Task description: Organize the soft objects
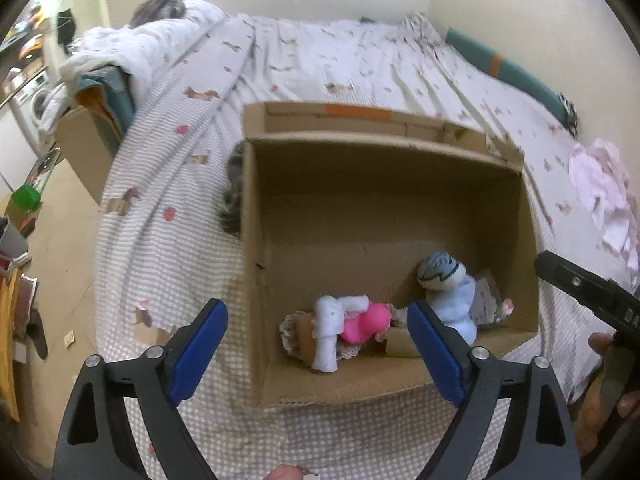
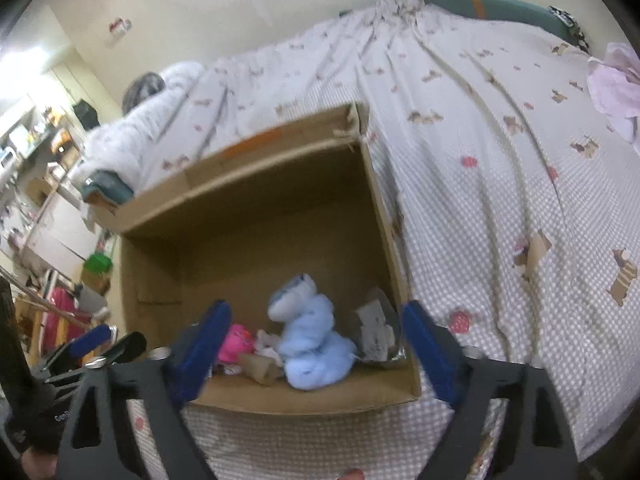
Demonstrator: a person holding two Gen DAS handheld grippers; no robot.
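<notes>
Hovering above an open cardboard box (image 1: 256, 280) on my checked bedspread (image 1: 168, 184), I hold both tools spread wide with nothing between the blue pads. My left gripper (image 1: 318, 350) frames a pink-and-white doll (image 1: 348, 326) lying on the box floor near the front wall. My right gripper (image 2: 312, 350) hangs over a pale blue plush (image 2: 312, 344) just beside it. A pink garment (image 1: 600, 188) lies on the bed, well apart.
</notes>
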